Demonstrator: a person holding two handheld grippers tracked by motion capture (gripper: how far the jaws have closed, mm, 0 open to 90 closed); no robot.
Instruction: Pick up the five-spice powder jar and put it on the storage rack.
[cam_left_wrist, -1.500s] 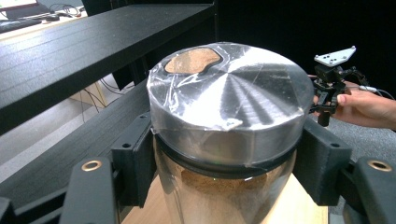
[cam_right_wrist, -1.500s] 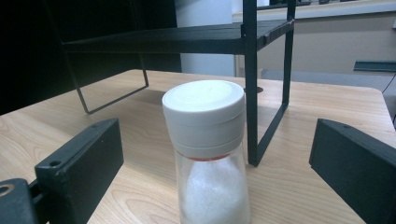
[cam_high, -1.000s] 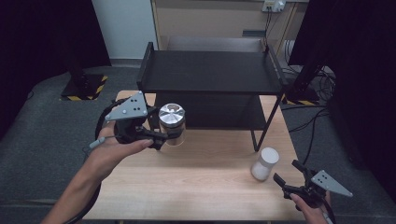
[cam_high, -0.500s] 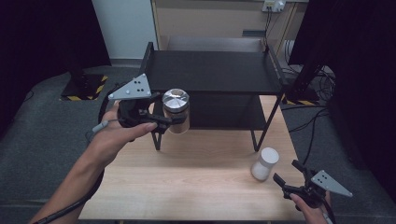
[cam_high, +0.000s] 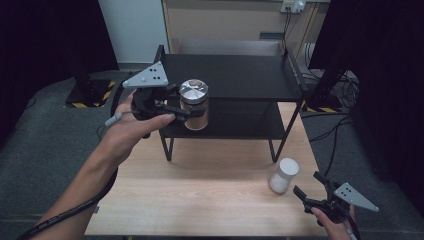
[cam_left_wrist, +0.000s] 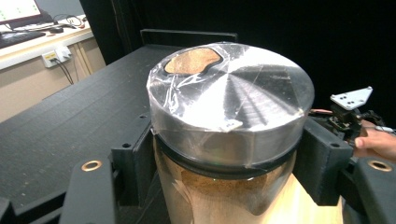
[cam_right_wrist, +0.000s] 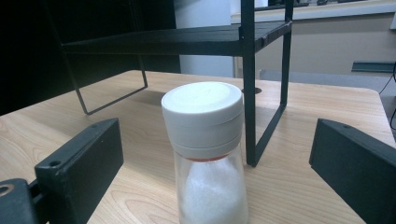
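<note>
Left claw (cam_high: 192, 111) grips the upright jar (cam_high: 194, 104) below its steel lid, held just in front of the black shelf's (cam_high: 235, 75) top tier. Right claw (cam_high: 309, 189) stands open, the white-capped shaker (cam_high: 283, 175) just ahead on the desk (cam_high: 210, 195).

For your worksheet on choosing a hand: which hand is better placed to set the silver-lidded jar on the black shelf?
Left. The left gripper is shut on the jar, lifted beside the shelf. The right gripper is open, low by the white-capped bottle.
</note>
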